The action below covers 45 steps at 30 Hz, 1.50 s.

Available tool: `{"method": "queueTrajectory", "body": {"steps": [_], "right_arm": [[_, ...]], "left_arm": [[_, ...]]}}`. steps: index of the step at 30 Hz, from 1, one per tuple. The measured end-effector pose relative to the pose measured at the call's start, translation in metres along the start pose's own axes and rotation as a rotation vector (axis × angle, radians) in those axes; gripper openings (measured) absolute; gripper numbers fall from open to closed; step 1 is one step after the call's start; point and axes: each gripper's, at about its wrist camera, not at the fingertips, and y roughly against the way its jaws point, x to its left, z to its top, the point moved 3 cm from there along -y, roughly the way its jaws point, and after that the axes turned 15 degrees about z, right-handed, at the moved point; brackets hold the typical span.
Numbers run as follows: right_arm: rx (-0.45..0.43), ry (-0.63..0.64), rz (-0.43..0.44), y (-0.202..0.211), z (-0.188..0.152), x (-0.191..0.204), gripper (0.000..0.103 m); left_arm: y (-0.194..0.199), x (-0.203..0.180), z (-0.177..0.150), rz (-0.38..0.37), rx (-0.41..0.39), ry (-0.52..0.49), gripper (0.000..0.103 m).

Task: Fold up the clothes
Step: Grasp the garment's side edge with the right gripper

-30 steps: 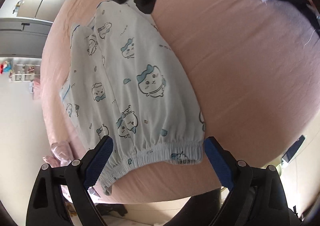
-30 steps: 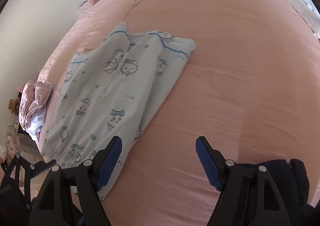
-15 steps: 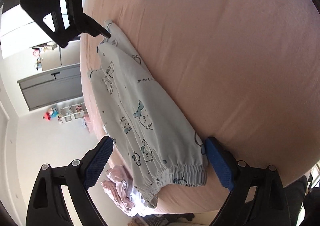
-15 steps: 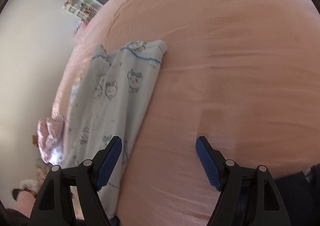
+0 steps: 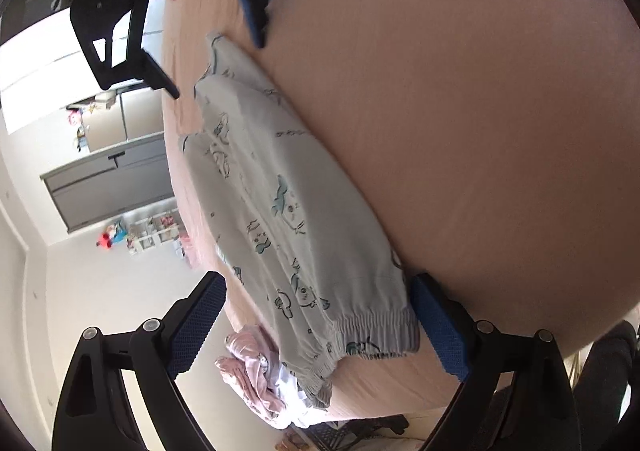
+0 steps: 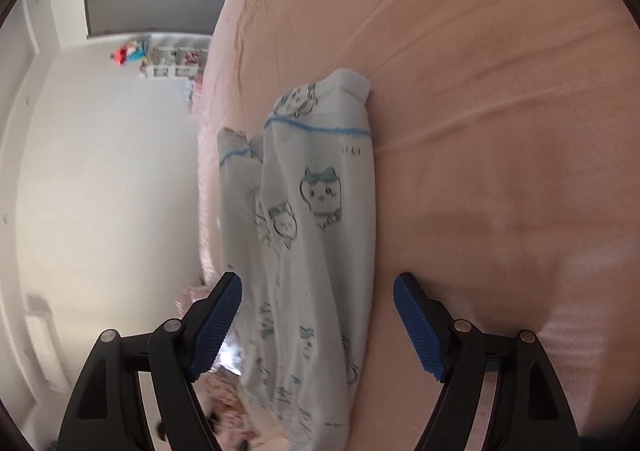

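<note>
The cat pajama pants [image 5: 288, 219] lie long and flat on the pink bed [image 5: 480, 131], one leg on the other. Their stretchy cuff sits between the left gripper [image 5: 320, 325] fingers, which are spread wide, holding nothing. The right gripper [image 6: 318, 321] is spread wide over the pants too. I think they still need folding shorter. A pink clothes pile [image 5: 252, 383] lies past the left finger, not in the way.

both views close over pyjama trousers [image 5: 304, 235]
</note>
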Motion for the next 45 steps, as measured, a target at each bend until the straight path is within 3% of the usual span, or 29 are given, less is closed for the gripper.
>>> {"method": "queueTrajectory", "body": {"steps": [5, 8, 15, 19, 28, 30, 31, 33, 34, 36, 39, 43, 45], "right_arm": [[-0.015, -0.041, 0.061, -0.012, 0.02, 0.0, 0.078], [-0.014, -0.044, 0.054, -0.015, 0.03, 0.002, 0.078], [-0.012, -0.05, 0.039, -0.023, 0.053, 0.008, 0.078], [-0.012, -0.052, 0.032, -0.027, 0.065, 0.011, 0.078], [-0.021, 0.003, 0.028, -0.009, 0.056, 0.001, 0.074], [-0.041, -0.002, 0.033, -0.003, 0.053, -0.008, 0.065], [-0.055, -0.015, 0.044, 0.002, 0.051, -0.016, 0.05], [-0.083, -0.04, 0.066, 0.012, 0.048, -0.033, 0.006], [-0.097, -0.053, 0.077, 0.017, 0.047, -0.041, 0.0], [-0.111, -0.052, 0.125, 0.022, 0.045, -0.047, 0.0], [-0.093, -0.027, 0.022, 0.016, 0.046, -0.041, 0.0], [-0.096, -0.024, 0.033, 0.016, 0.046, -0.04, 0.0], [-0.101, -0.012, 0.024, 0.015, 0.045, -0.039, 0.0]], "left_arm": [[-0.005, -0.006, 0.013, 0.004, 0.026, -0.01, 0.094], [-0.012, -0.004, 0.021, 0.008, 0.057, -0.013, 0.103], [-0.034, 0.031, 0.013, -0.19, 0.144, 0.117, 0.103], [-0.037, 0.034, 0.006, -0.122, 0.182, 0.124, 0.103], [-0.015, 0.015, 0.002, 0.065, 0.059, 0.011, 0.103], [-0.013, 0.015, 0.002, 0.081, 0.047, 0.004, 0.103], [-0.015, 0.016, 0.002, 0.082, 0.046, 0.006, 0.103], [-0.019, 0.018, 0.0, 0.081, 0.044, 0.011, 0.103], [-0.019, 0.019, -0.001, 0.08, 0.042, 0.014, 0.103], [-0.016, 0.022, -0.002, 0.072, 0.036, 0.024, 0.103], [-0.018, 0.025, -0.003, 0.062, 0.03, 0.034, 0.103], [-0.026, 0.027, -0.002, 0.079, 0.019, 0.027, 0.103], [-0.049, 0.028, 0.001, 0.102, 0.011, 0.014, 0.103]]}}
